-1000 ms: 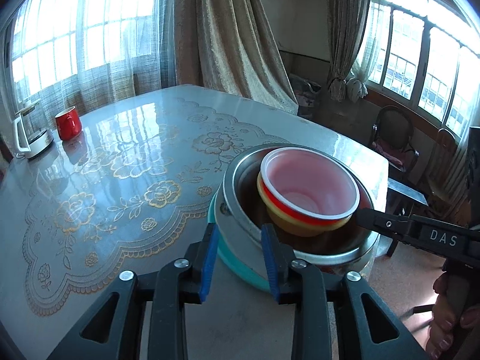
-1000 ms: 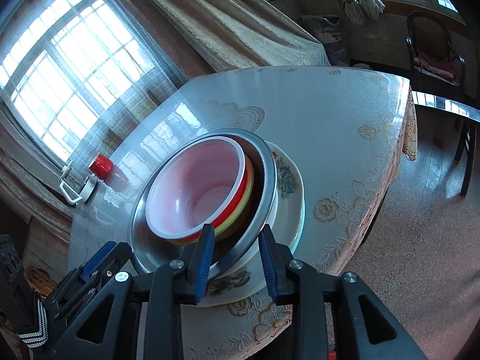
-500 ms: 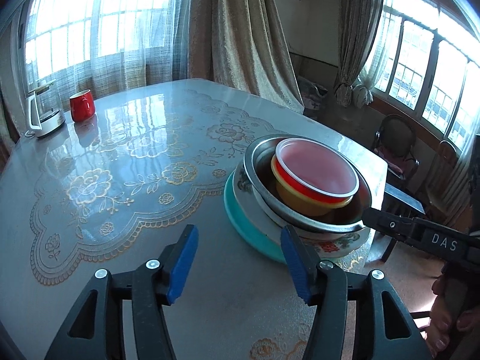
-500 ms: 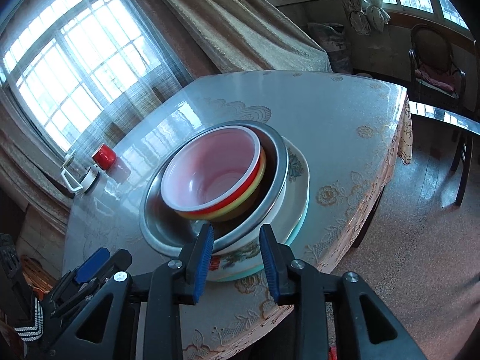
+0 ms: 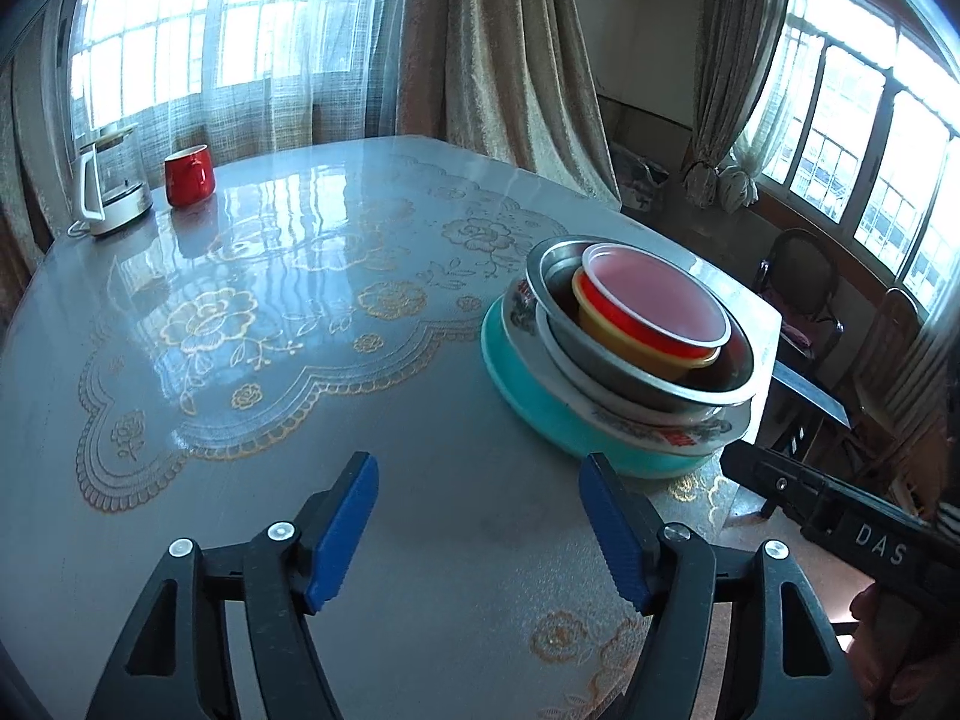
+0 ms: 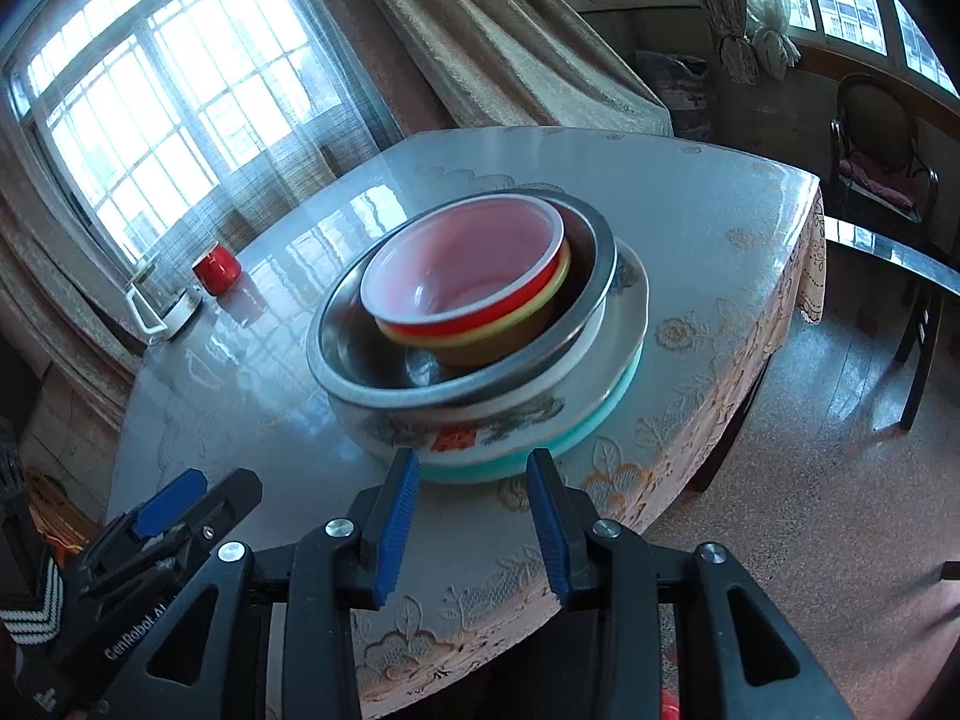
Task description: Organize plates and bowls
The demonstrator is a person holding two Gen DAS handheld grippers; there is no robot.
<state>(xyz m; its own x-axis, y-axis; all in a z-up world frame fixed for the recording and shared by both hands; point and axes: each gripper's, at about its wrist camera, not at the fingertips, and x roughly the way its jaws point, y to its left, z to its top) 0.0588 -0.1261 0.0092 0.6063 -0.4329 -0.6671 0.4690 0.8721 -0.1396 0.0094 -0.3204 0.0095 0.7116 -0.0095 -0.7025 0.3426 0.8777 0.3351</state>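
Left wrist view shows the left hand-held gripper [image 5: 477,531] with its blue-padded jaws spread wide and holding nothing, positioned over a bare part of the glossy floral-patterned table [image 5: 252,312]. One second ago these jaws were nearly closed around the rim of the stack; half a second ago they had parted, and now the gap is wider and the stack sits farther ahead and to the right. The stack stands near the table's right-hand corner: a turquoise round plate [image 5: 540,402] at the bottom, a white ceramic plate with painted decoration [image 5: 666,429] on it, a stainless steel bowl [image 5: 660,387] nested in that, then a yellow plastic bowl [image 5: 618,333] and a red plastic bowl with a white rim [image 5: 660,300] nested innermost, both leaning toward one side of the steel bowl. In the right wrist view the right hand-held gripper [image 6: 474,531] is moderately open and grasps nothing; its fingertips lie just short of the turquoise plate's edge without touching it. One second ago its jaws were narrow at the steel bowl's rim; the opening has since widened and the gripper has drawn back and lower, so the painted side of the ceramic plate now faces the camera. At the far end of the table a red ceramic mug [image 5: 189,175] stands just beside a glass electric kettle with a white handle [image 5: 111,189], unchanged in position.
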